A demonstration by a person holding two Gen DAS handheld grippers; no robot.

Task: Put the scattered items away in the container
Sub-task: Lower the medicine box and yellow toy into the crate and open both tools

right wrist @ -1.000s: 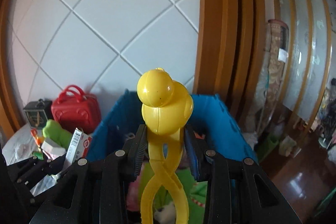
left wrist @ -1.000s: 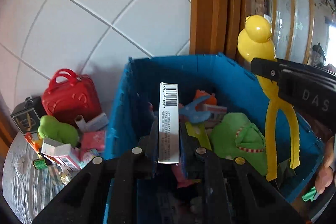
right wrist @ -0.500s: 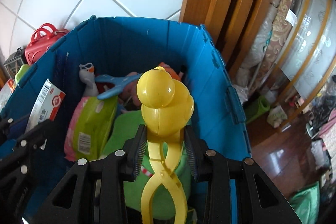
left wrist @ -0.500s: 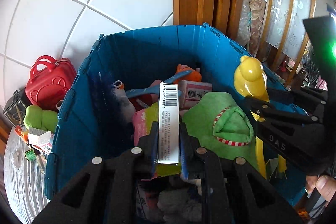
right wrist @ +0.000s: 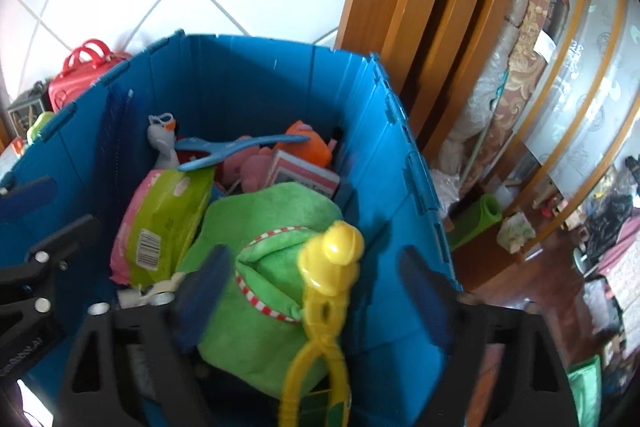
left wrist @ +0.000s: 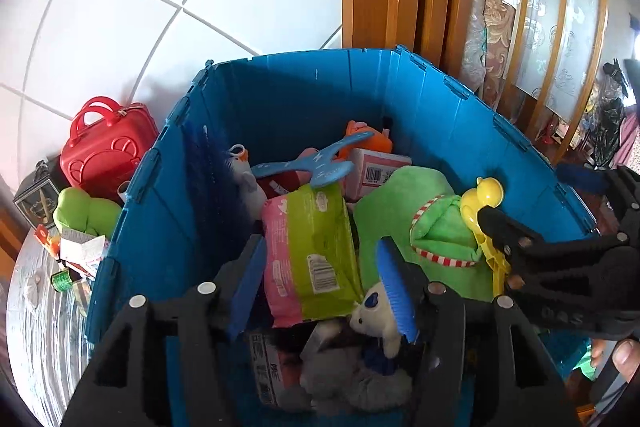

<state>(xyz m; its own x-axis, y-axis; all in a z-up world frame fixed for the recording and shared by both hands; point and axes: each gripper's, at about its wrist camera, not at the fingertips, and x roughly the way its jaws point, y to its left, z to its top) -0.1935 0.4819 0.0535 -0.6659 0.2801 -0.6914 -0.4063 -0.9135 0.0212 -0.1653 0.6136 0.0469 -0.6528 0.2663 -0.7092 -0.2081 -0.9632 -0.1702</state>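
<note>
The blue container [left wrist: 472, 131] holds several toys: a green plush [right wrist: 272, 223], a pink-green wipes pack [left wrist: 308, 247] and a blue plane [left wrist: 316, 163]. My left gripper [left wrist: 322, 287] hangs over the container with its jaws opening and nothing pressed between the pads. A white printed box [left wrist: 266, 367] lies low in the container beneath it. My right gripper [right wrist: 314, 287] is over the container's right side, its jaws opening wide. The yellow duck tongs [right wrist: 332, 255] stand loose between the pads, touching neither and leaning on the green plush.
Left of the container, a red toy suitcase [left wrist: 106, 151], a green plush toy [left wrist: 84, 211], small cartons [left wrist: 80, 251], a green can [left wrist: 62, 281] and a dark lantern box [left wrist: 32, 195] sit by the tiled wall. Wooden door frames [right wrist: 400, 27] stand behind.
Both grippers came down over the container and opened. The white box has left the left jaws. The yellow duck tongs were let go and sank onto the green plush.
</note>
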